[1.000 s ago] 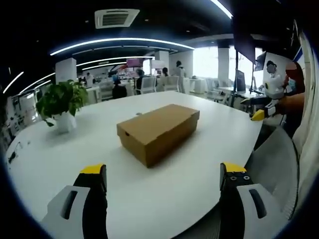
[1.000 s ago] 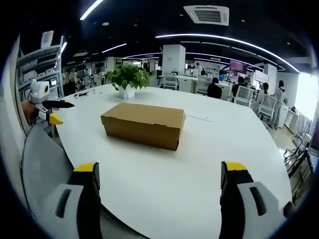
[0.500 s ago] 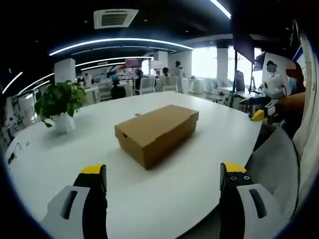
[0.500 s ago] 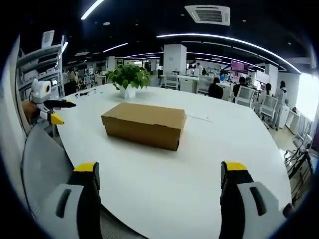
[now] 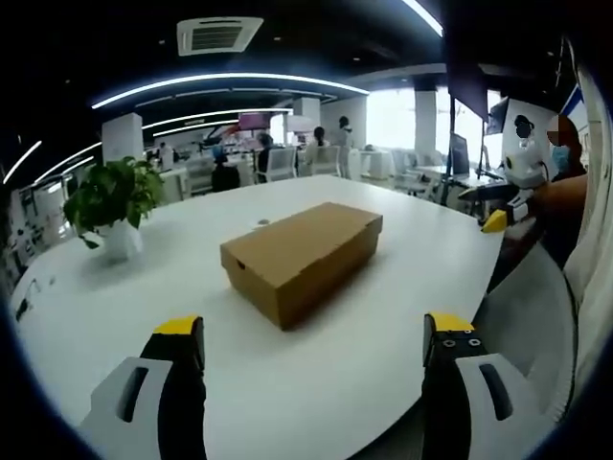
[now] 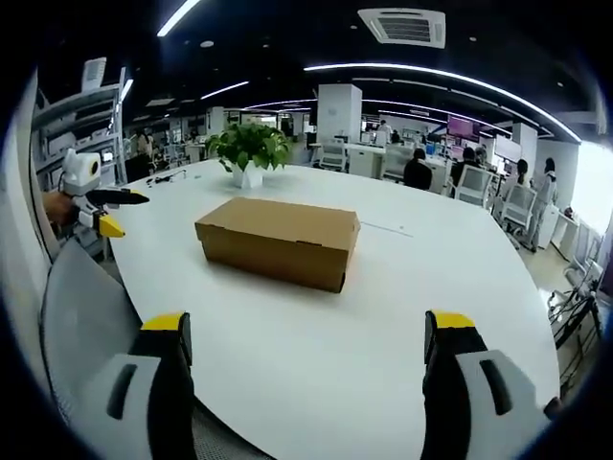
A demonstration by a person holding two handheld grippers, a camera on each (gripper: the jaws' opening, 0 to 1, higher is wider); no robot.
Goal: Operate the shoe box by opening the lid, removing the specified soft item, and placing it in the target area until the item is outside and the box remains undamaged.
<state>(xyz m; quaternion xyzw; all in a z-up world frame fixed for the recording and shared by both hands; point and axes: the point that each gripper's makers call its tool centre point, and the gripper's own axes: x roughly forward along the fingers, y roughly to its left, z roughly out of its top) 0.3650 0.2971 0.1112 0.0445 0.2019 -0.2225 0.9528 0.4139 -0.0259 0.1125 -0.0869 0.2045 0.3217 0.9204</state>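
The shoe box, a plain brown cardboard carton with its lid closed, sits on a wide white table in an open-plan office, ahead of both handheld tools and untouched by either. In the left gripper view the left gripper hovers over the near edge of the table, its two yellow-tipped jaws spread wide with nothing between them; the box lies ahead of the gap and well clear of the tips, one corner turned toward the tool. A potted plant in a white pot stands on the table ahead and to the left of that gripper, well apart from the box. At the right edge of the same view, the other gripper is held up off the table beside a person's sleeve.

In the right gripper view the right gripper is likewise parted wide and empty, poised above the table edge, with the box ahead of it and slightly left of centre, its long side facing the tool. The plant stands beyond the box. People sit at desks in the far background.
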